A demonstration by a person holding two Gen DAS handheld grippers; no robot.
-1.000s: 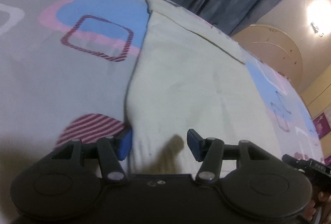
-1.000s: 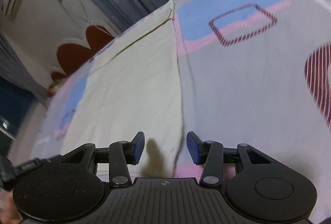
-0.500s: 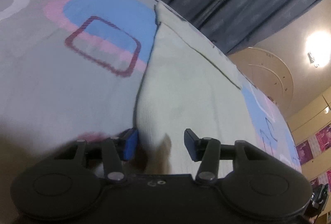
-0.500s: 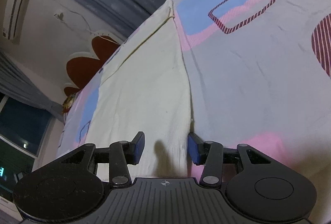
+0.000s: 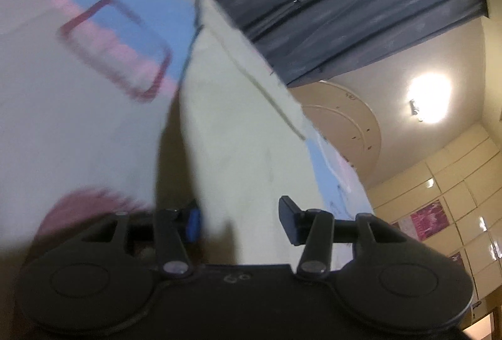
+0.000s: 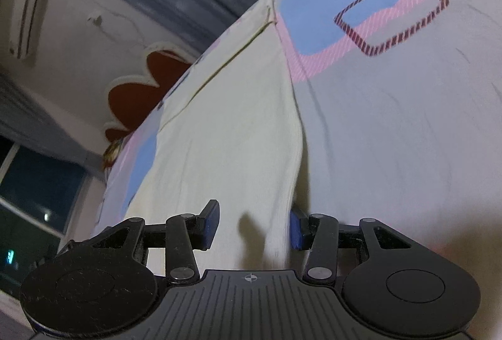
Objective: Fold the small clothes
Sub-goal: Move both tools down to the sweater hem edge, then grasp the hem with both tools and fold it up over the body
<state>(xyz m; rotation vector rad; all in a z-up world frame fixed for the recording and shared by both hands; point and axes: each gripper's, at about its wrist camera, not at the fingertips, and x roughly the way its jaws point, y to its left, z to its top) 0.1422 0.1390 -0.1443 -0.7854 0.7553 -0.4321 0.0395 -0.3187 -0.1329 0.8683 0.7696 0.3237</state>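
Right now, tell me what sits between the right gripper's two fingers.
In the right wrist view, the cream garment's near corner fills the open right gripper; nothing else lies there.

You've got almost nothing readable here. On the left gripper (image 5: 240,219), just behind the jaws on the black body, there's a faint scrawl that looks like "60" or "oo", too blurred to tell which. On the right gripper (image 6: 254,225), same spot behind the jaws, only a small crosshair mark, no letters. Pink posters (image 5: 428,219) well off to the right of the left jaws: print unreadable.
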